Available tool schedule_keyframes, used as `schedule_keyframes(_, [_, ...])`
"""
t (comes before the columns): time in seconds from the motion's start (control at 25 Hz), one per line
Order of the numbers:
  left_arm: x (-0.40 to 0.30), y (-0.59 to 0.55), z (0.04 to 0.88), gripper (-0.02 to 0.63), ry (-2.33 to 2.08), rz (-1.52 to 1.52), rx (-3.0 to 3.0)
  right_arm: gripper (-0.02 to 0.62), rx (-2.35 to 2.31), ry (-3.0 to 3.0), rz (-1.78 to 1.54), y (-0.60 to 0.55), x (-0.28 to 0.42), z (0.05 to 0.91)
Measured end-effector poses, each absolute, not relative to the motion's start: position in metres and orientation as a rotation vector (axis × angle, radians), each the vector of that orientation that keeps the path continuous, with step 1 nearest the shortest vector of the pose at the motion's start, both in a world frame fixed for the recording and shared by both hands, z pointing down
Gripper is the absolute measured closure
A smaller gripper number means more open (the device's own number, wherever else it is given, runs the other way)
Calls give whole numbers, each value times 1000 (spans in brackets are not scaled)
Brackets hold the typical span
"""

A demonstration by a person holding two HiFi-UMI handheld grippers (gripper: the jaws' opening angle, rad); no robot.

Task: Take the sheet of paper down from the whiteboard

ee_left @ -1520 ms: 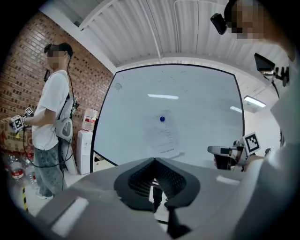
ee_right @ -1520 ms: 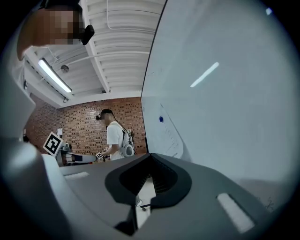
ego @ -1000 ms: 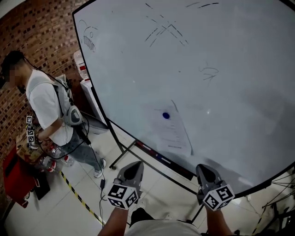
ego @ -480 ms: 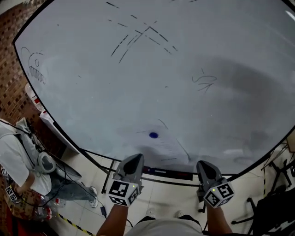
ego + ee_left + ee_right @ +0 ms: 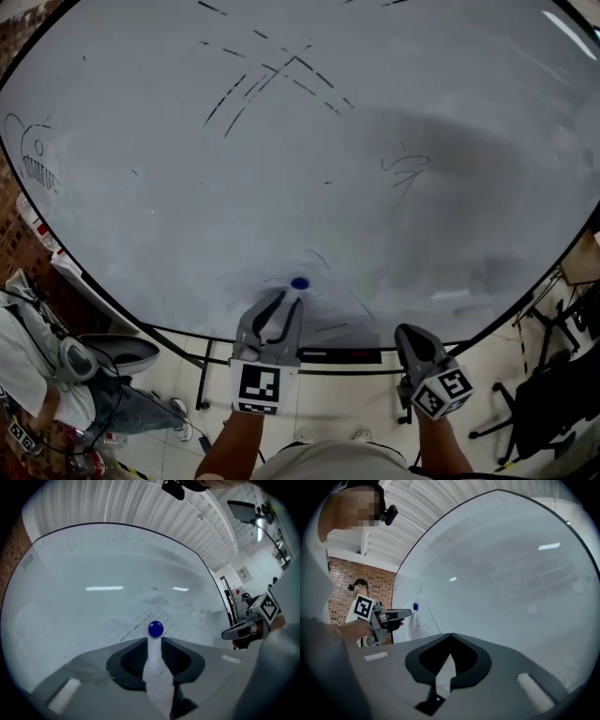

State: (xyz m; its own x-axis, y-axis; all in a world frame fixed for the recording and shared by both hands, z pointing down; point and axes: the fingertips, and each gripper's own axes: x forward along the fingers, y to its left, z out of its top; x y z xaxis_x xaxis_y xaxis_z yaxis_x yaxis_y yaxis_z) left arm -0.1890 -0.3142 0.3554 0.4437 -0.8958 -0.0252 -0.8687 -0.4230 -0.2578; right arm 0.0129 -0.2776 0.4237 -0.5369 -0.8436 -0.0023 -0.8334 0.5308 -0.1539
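Observation:
A pale printed sheet of paper [image 5: 328, 306] hangs low on the big whiteboard [image 5: 281, 169], pinned at its top by a round blue magnet [image 5: 299, 283]. My left gripper [image 5: 286, 300] points level at the board just under the magnet, jaws opening, nothing between them. In the left gripper view the magnet [image 5: 155, 629] sits right ahead of the gap of the left gripper [image 5: 152, 642], over the paper [image 5: 140, 623]. My right gripper [image 5: 406, 332] is shut and empty, lower right of the sheet. The right gripper view shows the right gripper [image 5: 451, 635], magnet [image 5: 415, 606], paper [image 5: 423, 620] and left gripper [image 5: 404, 614].
Black pen scribbles [image 5: 272, 75] mark the board's upper part. A marker tray [image 5: 342, 355] runs along its bottom edge above the stand legs. A person in a white shirt [image 5: 21, 352] stands at the lower left by a brick wall. Chair legs [image 5: 525, 412] show at lower right.
The view has closed in on the board. My left gripper rose to just below the blue magnet and its jaws parted. The right gripper stayed low and shut.

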Motion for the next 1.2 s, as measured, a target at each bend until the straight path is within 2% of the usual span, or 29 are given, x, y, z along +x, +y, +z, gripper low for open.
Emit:
schedule_keyframes(0.12, [-183, -317, 349, 454, 1573, -248, -2331, 588, -1447, 2702, -216, -280, 8, 427])
schedule_keyframes(0.2, [-179, -318, 348, 437, 1608, -263, -2276, 588, -1429, 2717, -230, -282, 4, 430])
schedule_keyframes(0.52, [-173, -327, 348, 439, 1691, -289, -2215, 588, -1365, 2760, -258, -283, -2, 438])
schedule_keyframes(0.76, [-173, -326, 347, 474, 1709, -270, -2218, 589, -1350, 2769, -286, -285, 1, 445])
schedule_keyframes(1.0, [-173, -327, 340, 474, 1684, -262, -2248, 584, -1342, 2811, -430, -293, -13, 489])
schedule_keyframes(1.04, [-173, -327, 338, 474, 1674, -265, -2247, 549, -1335, 2813, -471, -294, -16, 498])
schedule_keyframes(1.12, [-172, -327, 337, 474, 1665, -267, -2253, 418, -1291, 2801, -533, -294, -22, 507])
schedule_keyframes(1.2, [-172, -326, 338, 474, 1663, -266, -2259, 382, -1219, 2781, -546, -294, -30, 504])
